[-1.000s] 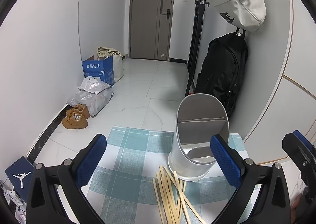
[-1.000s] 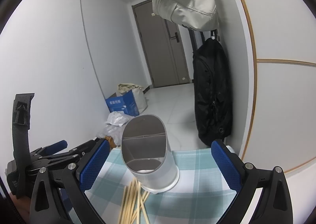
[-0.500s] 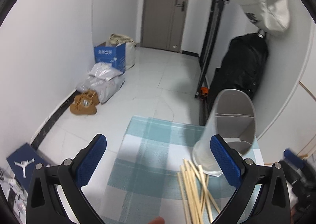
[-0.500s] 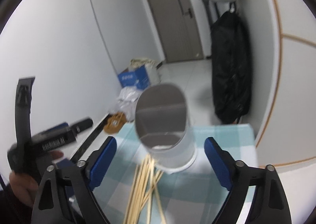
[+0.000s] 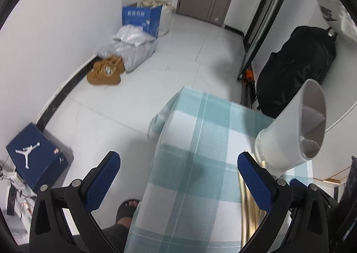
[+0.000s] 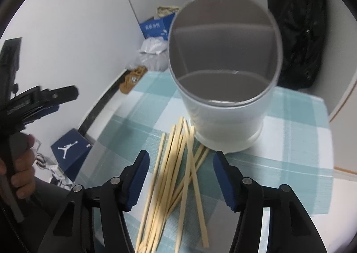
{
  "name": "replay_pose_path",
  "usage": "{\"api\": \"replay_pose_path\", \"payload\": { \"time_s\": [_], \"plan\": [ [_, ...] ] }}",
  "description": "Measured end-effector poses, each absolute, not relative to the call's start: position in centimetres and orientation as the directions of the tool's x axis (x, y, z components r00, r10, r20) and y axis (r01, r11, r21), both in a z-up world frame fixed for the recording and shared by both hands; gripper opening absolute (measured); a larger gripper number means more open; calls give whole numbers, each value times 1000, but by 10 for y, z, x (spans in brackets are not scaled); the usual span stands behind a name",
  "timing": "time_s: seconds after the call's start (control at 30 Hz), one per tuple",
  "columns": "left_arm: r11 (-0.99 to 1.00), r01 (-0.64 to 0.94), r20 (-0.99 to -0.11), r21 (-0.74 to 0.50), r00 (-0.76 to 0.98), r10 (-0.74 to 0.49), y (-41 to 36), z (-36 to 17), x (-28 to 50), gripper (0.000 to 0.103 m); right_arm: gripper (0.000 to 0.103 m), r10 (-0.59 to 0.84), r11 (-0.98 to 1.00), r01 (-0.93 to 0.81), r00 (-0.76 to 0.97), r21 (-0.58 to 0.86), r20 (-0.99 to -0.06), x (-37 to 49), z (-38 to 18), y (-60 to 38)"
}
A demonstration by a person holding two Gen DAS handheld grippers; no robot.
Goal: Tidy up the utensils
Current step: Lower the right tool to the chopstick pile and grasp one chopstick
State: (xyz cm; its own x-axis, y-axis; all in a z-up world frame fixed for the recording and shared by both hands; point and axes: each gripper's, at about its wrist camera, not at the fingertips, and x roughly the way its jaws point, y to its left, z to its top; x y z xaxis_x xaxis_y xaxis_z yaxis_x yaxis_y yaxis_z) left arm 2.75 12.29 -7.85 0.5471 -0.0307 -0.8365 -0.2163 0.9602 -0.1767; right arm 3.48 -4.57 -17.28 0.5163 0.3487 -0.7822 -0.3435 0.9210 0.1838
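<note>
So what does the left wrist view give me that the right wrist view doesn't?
Only the left wrist view shows the person's sandalled foot beside the table and the cloth's left edge hanging down; the chopsticks there are mostly hidden behind a finger. Only the right wrist view shows the whole chopstick pile fanned out in front of the open right gripper, plus the hand holding the left gripper. Both show the white holder upright on the checked cloth, the Jordan box and brown shoes.
</note>
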Motion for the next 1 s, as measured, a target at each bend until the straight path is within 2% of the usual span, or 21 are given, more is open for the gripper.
{"api": "replay_pose_path", "payload": {
  "time_s": [0.23,0.37,0.43,0.5,0.6,1.0],
  "plan": [
    [967,-196,-868,-164,494,-47,132,-91,29,102,41,300,935,-313,457,165,-837,58,-197,-28],
    [970,-187,-877,-155,478,-48,133,-96,29,102,37,259,947,-291,444,135,-858,60,-205,-26],
    [974,-178,-884,-142,466,-44,133,-99,30,102,30,242,950,-290,441,118,-864,62,-208,-24],
    [977,-167,-889,-130,456,-40,131,-101,30,102,18,225,953,-283,435,105,-872,66,-212,-23],
    [980,-160,-893,-121,450,-36,130,-103,30,102,6,216,957,-270,434,103,-875,68,-214,-25],
    [985,-82,-910,-149,400,-104,106,-111,29,102,2,287,945,-284,483,163,-827,54,-183,-40]
  ]
}}
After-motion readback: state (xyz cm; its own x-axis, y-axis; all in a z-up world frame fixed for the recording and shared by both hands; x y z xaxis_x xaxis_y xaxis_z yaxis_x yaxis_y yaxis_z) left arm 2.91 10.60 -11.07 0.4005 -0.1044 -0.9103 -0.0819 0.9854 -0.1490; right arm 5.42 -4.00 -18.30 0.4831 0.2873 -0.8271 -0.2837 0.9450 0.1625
